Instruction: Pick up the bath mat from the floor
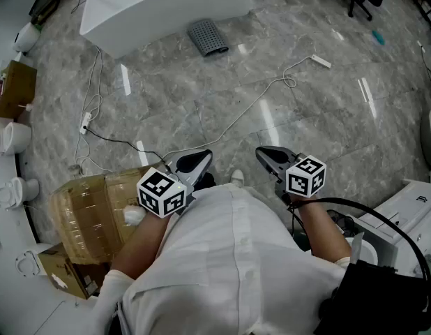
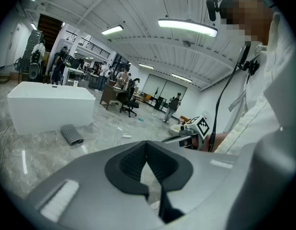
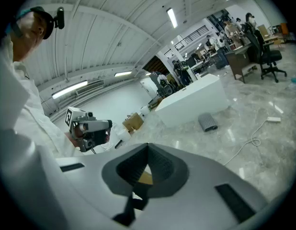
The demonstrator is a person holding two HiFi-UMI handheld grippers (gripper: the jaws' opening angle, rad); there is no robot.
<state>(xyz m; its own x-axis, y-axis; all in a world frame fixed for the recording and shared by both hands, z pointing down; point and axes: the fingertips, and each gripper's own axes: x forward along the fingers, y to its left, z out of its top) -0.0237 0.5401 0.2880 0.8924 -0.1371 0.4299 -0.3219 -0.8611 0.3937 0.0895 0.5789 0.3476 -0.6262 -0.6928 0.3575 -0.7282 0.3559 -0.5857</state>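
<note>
Left gripper (image 1: pixel 196 160) and right gripper (image 1: pixel 270 155): I hold the 2 side by side, close to my chest, above the grey marble floor (image 1: pixel 306 117); fingers on each are clenched together, with nothing between them. Bath mat (image 1: pixel 209 37): grey, ribbed, partly rolled; it lies on the floor just beside the white bathtub (image 1: pixel 167 5), well apart from both grippers. 1 film-wrapped cardboard box (image 1: pixel 93 215) sits on the floor at my left.
</note>
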